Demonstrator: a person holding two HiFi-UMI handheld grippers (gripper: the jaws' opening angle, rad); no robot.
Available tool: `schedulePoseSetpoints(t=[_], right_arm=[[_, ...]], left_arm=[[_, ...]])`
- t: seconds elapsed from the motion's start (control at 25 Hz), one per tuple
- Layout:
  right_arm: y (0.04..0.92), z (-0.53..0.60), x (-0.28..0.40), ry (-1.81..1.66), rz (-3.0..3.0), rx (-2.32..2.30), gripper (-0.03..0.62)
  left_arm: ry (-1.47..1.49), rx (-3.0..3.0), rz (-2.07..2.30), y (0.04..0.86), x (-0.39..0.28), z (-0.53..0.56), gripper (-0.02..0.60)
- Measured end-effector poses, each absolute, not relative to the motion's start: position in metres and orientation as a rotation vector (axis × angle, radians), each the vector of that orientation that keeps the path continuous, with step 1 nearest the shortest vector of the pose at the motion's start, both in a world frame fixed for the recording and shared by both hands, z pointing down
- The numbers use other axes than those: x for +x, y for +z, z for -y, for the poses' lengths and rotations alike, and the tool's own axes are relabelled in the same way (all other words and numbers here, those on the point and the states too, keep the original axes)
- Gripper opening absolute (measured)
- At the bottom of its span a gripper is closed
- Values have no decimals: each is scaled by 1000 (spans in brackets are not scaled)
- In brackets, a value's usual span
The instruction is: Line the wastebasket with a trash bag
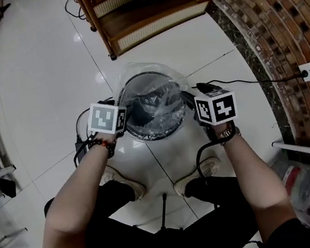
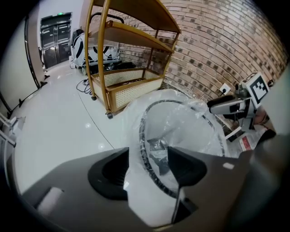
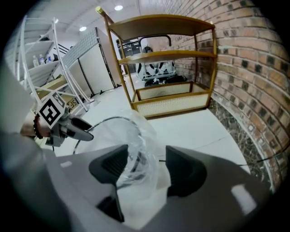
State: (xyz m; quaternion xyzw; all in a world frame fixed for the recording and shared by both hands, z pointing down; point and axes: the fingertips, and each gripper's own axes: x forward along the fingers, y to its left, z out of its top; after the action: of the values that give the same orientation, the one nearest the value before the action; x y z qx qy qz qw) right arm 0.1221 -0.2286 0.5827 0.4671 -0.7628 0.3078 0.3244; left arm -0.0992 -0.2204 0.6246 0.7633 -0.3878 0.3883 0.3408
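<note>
On the left side, the person's left gripper (image 2: 149, 168) sits at the rim of the wastebasket (image 1: 158, 137). Its claw is spread pretty wide, with a fold of the clear trash bag (image 2: 179, 115) draped loose in the gap, so it isn't pinched. The dark round basket stands on the white tile floor (image 1: 47, 79) right in front of the person's feet, just short of the wooden shelf unit (image 1: 148, 10). The bag is already down inside it, with the film puffed up over the rim.

Over on the right, the right gripper (image 3: 144, 170) is at the opposite side of the rim. Its claw is wide too, and bag film sits between the jaws without being clamped.

Looks like the step is seating the bag's mouth over the rim. To do it well, each side should take a fresh pinch low on the slack film and pull outward and down evenly. Keeping both sides matched should stop the bag from popping off one edge. The film looks thin, so go gently.
</note>
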Motion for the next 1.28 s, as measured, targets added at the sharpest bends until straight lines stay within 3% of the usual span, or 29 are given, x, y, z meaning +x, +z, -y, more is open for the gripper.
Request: schedulePoseSetpoints(t=[0.28,0.72,0.92,1.28], right_arm=[[565,241,113,698,2024,1241,276],[538,234,68,459,2091,1157,276],[560,201,30,477,2099,901,133],[615,146,30,686,1839,624,126]], left_arm=[[1044,1994,1012,623,-104,219,357],[1089,2079,1050,609,-103,223,382],[1177,2111,1068,609,-105,222,382],[1188,2139,1049,617,-103,221,382]])
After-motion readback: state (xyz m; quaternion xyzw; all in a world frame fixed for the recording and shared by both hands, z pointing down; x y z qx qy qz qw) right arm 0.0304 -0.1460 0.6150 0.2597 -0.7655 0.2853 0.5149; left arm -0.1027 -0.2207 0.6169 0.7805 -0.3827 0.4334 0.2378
